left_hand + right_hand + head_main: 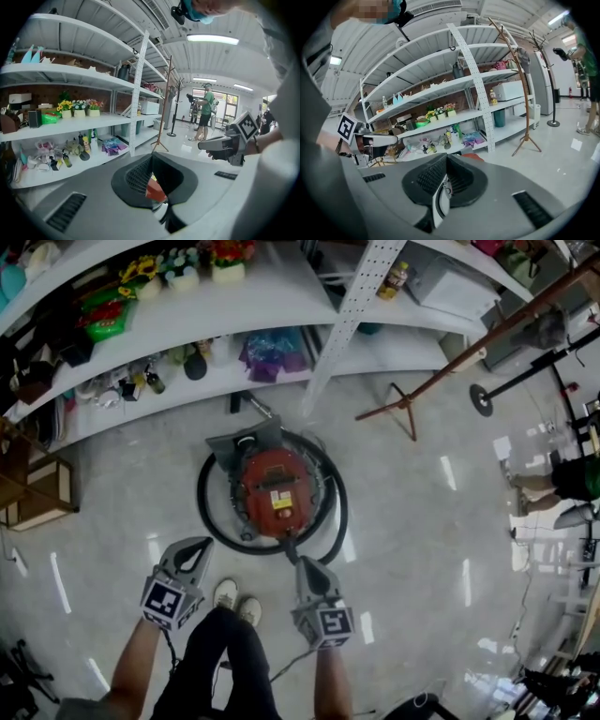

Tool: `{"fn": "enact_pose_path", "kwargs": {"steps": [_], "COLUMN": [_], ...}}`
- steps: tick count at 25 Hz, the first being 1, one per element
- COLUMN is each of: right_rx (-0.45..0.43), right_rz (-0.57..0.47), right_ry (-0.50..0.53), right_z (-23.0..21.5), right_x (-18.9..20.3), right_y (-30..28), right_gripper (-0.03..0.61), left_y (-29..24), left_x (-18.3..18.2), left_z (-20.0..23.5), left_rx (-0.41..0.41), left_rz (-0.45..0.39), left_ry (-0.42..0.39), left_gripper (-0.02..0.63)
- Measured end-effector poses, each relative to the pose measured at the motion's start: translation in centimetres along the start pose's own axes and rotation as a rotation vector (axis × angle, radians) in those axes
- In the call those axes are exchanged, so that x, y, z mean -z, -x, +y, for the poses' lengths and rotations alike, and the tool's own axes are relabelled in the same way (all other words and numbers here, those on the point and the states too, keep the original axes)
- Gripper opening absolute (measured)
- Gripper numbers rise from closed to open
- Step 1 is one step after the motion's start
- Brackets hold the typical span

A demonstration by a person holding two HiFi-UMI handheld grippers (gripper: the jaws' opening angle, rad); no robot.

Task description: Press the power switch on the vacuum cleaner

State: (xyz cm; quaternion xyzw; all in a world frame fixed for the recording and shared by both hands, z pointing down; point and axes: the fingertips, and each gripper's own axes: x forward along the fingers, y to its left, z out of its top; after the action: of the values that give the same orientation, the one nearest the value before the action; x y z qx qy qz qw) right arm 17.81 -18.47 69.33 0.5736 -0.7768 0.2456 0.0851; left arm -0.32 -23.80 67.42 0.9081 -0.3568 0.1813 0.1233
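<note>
The left tongs (202, 543) and right tongs (306, 563) are being held closed, empty. Just ahead, the red vacuum cleaner (277, 486) is being ringed by its black hose (200, 499).

The vacuum cleaner (274, 486) is a squat canister standing upright on the glossy floor (412, 521), just in front of the bottom shelf (169, 395). Its domed top is red, set in a grey base that juts toward the shelving. A yellow and white label (281, 500) sits on the dome. Its black hose (204, 512) loops round the body in a wide ring on the floor. I can't pick out the power switch from here.
</note>
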Motion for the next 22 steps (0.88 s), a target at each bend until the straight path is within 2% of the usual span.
{"fn": "enact_pose_path", "kwargs": {"steps": [9, 17, 22], "right_rx": [0.001, -0.020, -0.019], "right_rz": [0.018, 0.022, 0.031], "right_ry": [-0.005, -0.013, -0.023], "right_z": [-1.6, -2.8, -3.7], "right_x": [3.6, 6.7, 8.7], "right_y": [-2.8, -5.4, -7.2], "right_gripper": [0.012, 0.012, 0.012], "left_y": [-2.3, -3.4, -4.2], "left_x": [4.0, 7.0, 8.8], "left_z": [1.0, 1.8, 2.4], "left_rx": [0.002, -0.001, 0.000], "left_rz": [0.006, 0.020, 0.016], "left_ry": [0.058, 0.064, 0.033], "left_gripper": [0.008, 0.008, 0.008]}}
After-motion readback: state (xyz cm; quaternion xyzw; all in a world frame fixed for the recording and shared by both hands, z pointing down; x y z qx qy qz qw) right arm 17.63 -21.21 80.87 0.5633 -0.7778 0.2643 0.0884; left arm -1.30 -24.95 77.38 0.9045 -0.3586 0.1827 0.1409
